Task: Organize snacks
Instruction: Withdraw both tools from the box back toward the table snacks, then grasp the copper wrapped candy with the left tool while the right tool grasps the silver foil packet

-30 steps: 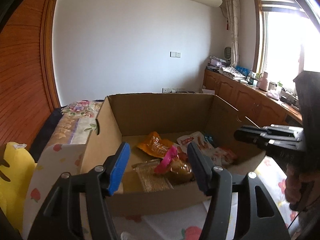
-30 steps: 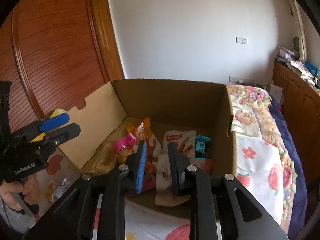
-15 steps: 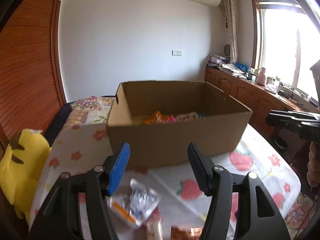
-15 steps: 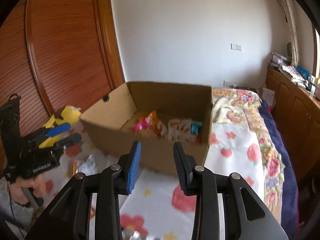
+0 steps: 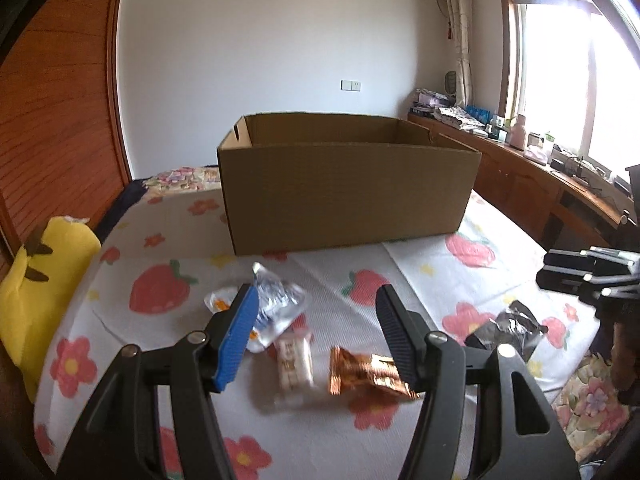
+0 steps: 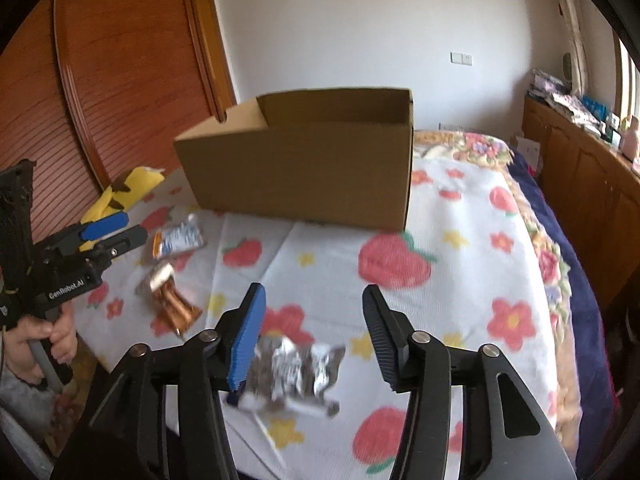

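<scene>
With both grippers empty, the step is reaching for loose snacks on the strawberry-print bed cover (image 5: 160, 256): the right gripper (image 6: 312, 336), jaws apart and just opened wider, must settle around the crinkled silver foil packet (image 6: 296, 372), while the left gripper (image 5: 316, 336), jaws apart, hovers over the copper foil packet (image 5: 364, 372) short of the open brown cardboard box (image 5: 348, 196).

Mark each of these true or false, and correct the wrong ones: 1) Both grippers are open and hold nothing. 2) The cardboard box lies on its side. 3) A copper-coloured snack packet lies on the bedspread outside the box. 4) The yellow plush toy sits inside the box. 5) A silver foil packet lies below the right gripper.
1) True: the left gripper and right gripper both stand open with nothing clamped.
2) False: the cardboard box stands upright, open top up.
3) True: the copper-coloured snack packet lies on the bedspread.
4) False: the yellow plush toy lies at the bed's edge, outside the box.
5) True: the silver foil packet lies under its open jaws.
</scene>
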Motion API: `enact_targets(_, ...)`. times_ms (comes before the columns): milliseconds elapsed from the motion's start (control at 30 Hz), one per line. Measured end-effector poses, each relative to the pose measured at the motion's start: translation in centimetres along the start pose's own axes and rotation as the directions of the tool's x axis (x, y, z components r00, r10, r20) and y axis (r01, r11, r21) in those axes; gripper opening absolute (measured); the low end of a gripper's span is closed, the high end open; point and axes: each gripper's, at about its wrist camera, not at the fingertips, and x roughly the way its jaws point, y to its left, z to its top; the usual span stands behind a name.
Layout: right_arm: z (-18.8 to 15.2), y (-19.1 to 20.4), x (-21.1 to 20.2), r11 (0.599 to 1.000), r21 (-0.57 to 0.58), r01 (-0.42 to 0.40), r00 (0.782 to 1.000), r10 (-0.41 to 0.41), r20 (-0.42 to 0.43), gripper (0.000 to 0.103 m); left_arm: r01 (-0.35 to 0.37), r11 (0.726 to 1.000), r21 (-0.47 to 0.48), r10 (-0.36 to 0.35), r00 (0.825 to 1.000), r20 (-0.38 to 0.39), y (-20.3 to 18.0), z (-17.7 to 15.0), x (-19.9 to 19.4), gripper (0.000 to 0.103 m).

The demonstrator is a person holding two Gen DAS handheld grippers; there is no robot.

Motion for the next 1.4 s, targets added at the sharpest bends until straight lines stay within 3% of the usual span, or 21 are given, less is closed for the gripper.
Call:
enact_targets(267, -3.0, 0.1, 1.9, 1.000, 0.023, 0.001, 0.999, 0.000, -0.052, 0.053, 0.030, 1.000, 0.009, -0.030, 0.999, -0.032, -1.3, -1.6, -0.2, 0.063)
enact_targets(733, -4.5, 0.1, 4.0, 0.997, 0.064, -0.037, 0.995, 0.043, -0.093, 0.062, 0.017, 0.999, 0.042, -0.013, 0.996, -0.092, -2.5, -3.1, 1.0, 0.064)
enact_targets(1067, -5.3, 2.2, 4.6, 0.999, -0.030, 0.025, 0.999, -0.027, -0.045, 0.077, 0.006, 0.999, 0.050, 0.001, 0.992, -0.129, -2.9, -3.5, 2.0, 0.064)
enact_targets(1400, -6.0, 3.2, 4.9, 0.994, -0.071, 0.078, 0.997, -0.077, 0.008, 0.083, 0.001, 0.998, 0.064, 0.009, 0.989, -0.150, -3.3, -3.5, 2.7, 0.065)
